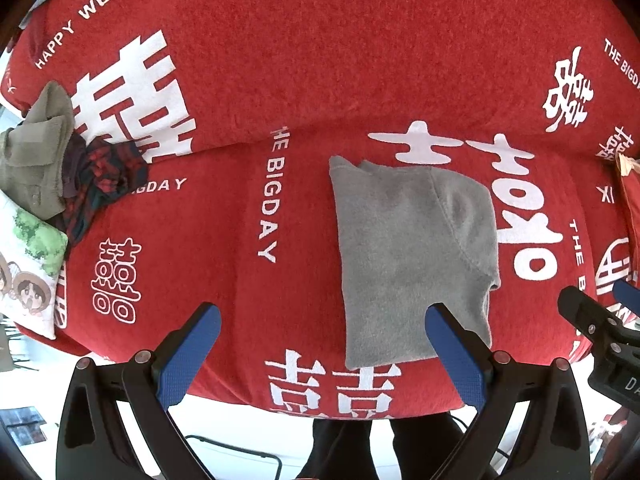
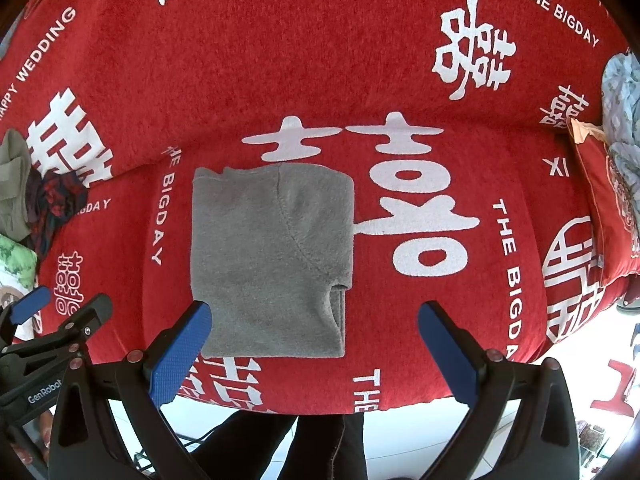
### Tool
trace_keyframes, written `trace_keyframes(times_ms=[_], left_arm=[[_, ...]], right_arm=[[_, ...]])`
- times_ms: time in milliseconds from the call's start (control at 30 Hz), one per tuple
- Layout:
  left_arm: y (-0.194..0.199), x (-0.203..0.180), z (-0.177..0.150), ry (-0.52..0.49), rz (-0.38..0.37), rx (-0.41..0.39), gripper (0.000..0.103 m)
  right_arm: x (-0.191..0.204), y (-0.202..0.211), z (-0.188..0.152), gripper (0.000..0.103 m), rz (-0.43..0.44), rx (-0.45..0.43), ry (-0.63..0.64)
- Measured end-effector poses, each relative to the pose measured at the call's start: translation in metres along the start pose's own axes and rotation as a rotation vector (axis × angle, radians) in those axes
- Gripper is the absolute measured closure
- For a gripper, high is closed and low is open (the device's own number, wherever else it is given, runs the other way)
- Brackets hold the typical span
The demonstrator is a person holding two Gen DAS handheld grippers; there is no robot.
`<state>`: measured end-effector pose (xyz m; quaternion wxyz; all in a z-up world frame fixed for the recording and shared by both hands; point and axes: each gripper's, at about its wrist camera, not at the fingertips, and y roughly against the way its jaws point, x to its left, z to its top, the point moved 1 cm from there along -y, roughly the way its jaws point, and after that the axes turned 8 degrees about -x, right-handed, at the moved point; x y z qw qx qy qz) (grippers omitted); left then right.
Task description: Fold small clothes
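Spreading wide, the blue-padded jaws of the left gripper and the right gripper are held released above the front edge of the seat, with nothing gripped. A folded grey garment is laid flat on the red cover printed with white characters. A heap of olive and plaid clothes is seen far left, above a cartoon-printed cushion.
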<state>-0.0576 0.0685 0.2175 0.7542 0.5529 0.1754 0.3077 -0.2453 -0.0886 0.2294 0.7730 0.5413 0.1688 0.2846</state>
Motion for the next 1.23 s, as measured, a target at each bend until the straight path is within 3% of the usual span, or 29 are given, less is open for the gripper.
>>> trace_keyframes(times_ms=[1233], left_arm=[[-0.01, -0.008, 0.013, 0.003, 0.008, -0.001, 0.001]], right_arm=[[-0.001, -0.012, 0.015, 0.0, 0.009, 0.019, 0.02]])
